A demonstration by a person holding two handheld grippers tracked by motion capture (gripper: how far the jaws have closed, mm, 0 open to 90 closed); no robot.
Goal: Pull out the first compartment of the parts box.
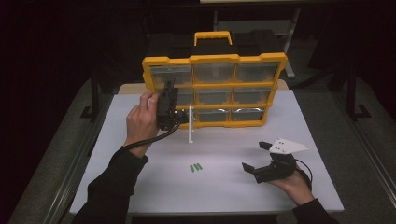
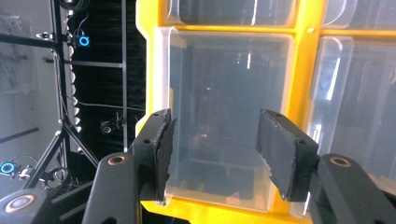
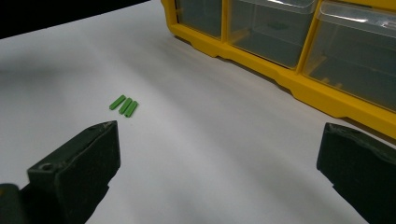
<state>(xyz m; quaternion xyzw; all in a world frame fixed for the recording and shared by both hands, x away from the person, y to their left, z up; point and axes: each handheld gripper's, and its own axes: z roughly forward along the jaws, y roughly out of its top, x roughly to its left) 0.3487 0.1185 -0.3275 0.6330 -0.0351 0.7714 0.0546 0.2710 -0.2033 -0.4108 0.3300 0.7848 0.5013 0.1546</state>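
Note:
A yellow organizer [image 1: 215, 59] with clear drawers stands upright at the back of the white table. My left gripper [image 1: 183, 117] is at its left column, low down. In the left gripper view its jaws [image 2: 215, 135] stand on either side of one clear drawer [image 2: 224, 84], which sticks out a little; the left pad lies against the drawer's left edge, and I cannot tell whether the right pad presses on it. Three small green sticks [image 1: 195, 167] lie side by side mid-table. My right gripper [image 1: 255, 156] rests near the front right, wide open with nothing between its jaws [image 3: 218, 130].
The organizer's yellow frame [image 3: 280, 79] runs across the far right of the right gripper view, with the green sticks [image 3: 124, 105] ahead to the left. A black case stands behind the organizer. Dark stands and cables [image 2: 60, 116] show off the table's left side.

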